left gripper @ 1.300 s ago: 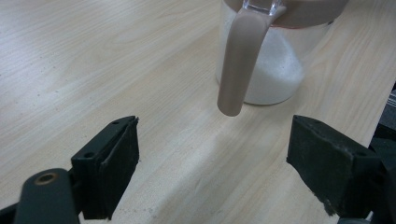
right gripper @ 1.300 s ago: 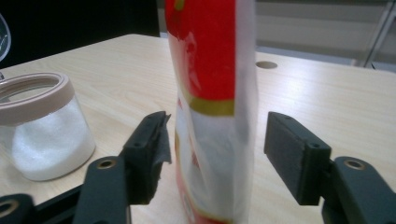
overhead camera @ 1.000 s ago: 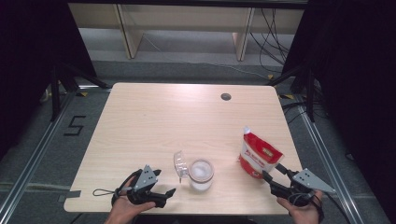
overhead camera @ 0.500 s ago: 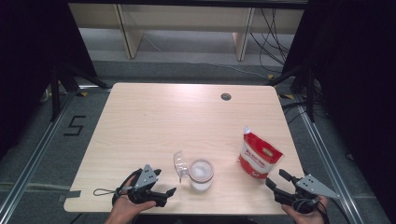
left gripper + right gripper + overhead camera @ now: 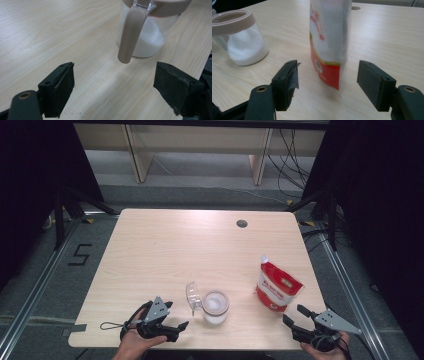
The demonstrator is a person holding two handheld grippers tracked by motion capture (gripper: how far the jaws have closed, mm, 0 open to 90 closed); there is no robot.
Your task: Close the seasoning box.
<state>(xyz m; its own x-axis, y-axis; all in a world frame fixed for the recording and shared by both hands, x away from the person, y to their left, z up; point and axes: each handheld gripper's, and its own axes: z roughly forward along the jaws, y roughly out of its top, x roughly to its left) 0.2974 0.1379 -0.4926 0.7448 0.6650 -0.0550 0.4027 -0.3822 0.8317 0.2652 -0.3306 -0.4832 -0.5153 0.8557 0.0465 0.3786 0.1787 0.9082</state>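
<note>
A clear jar [image 5: 215, 306] with white powder inside and a beige rim stands near the table's front edge; its clear lid [image 5: 192, 295] is flipped open to the left. In the left gripper view the jar [image 5: 147, 32] sits just ahead, a beige handle [image 5: 128, 35] hanging down its side. My left gripper [image 5: 172, 327] is open, left of the jar, holding nothing. A red and white pouch [image 5: 276, 285] stands upright at the right. My right gripper [image 5: 295, 317] is open, just in front of the pouch [image 5: 328, 42], apart from it.
The light wooden table [image 5: 190, 245] has a round cable hole [image 5: 242, 223] near its far edge. A black cable loop [image 5: 107, 325] trails from the left gripper. Metal floor rails and shelving legs lie beyond the table.
My right gripper has drawn back from the pouch toward the table's front edge. The left gripper has barely shifted.
</note>
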